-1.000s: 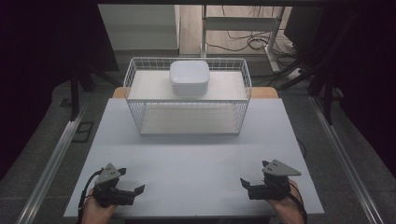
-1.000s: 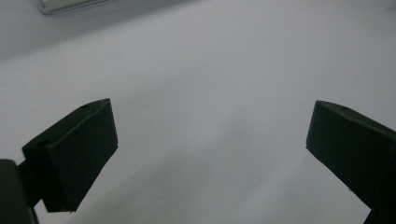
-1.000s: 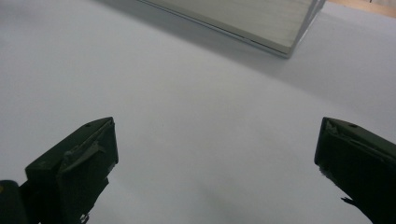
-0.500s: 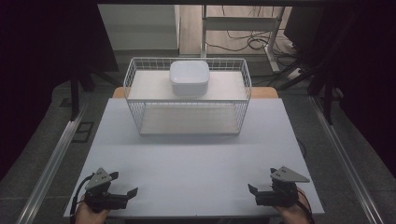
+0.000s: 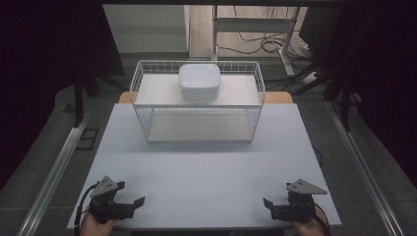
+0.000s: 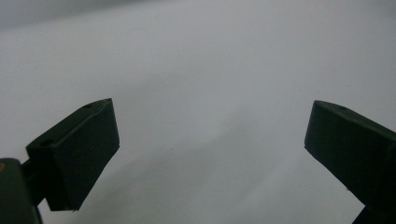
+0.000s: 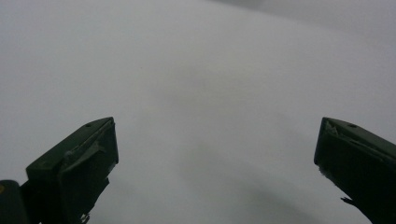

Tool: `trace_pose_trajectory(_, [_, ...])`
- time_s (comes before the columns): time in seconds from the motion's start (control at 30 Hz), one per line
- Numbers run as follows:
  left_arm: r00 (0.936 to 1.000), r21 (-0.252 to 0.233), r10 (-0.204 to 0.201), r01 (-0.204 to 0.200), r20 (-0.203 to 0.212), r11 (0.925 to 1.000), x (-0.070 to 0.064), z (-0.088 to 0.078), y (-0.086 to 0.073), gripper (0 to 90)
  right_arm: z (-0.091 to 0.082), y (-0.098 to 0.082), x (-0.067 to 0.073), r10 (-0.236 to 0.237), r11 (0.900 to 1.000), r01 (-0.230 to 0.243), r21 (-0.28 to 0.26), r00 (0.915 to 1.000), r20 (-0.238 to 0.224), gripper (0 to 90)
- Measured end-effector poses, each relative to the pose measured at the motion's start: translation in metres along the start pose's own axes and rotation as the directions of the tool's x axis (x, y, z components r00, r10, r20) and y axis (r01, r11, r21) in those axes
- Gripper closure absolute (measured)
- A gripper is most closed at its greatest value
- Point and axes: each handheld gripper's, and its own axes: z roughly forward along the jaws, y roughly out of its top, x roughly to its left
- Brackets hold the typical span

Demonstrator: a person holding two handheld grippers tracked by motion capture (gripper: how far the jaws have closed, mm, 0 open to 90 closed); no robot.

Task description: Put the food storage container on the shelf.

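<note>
Below, hands (image 5: 96,225) cut off, left gripper (image 5: 137,201), right gripper (image 5: 266,203), jaws apart.

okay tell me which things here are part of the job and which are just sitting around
Likely part of the job:
- left gripper, jaws open, at the table's near edge
- right gripper, jaws open, at the near edge
- white container on top of the wire basket

Just there:
- white table
- cables on the floor behind
- metal rail beside the table

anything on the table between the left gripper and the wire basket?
No. In the high view, bare white table runs from the left gripper to the wire basket, which holds the white lidded box.
</note>
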Motion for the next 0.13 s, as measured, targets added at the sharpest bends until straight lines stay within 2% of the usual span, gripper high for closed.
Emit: trace_pose_trajectory(0.13, [1.0, 0.013, 0.007, -0.007, -0.004, 0.9999, -0.0011, 0.0016, 0.001, 3.1, 0.0011, 0.0003, -0.0009, 0.001, 1.0, -0.001, 0.01, 1.0, -0.003, 0.0])
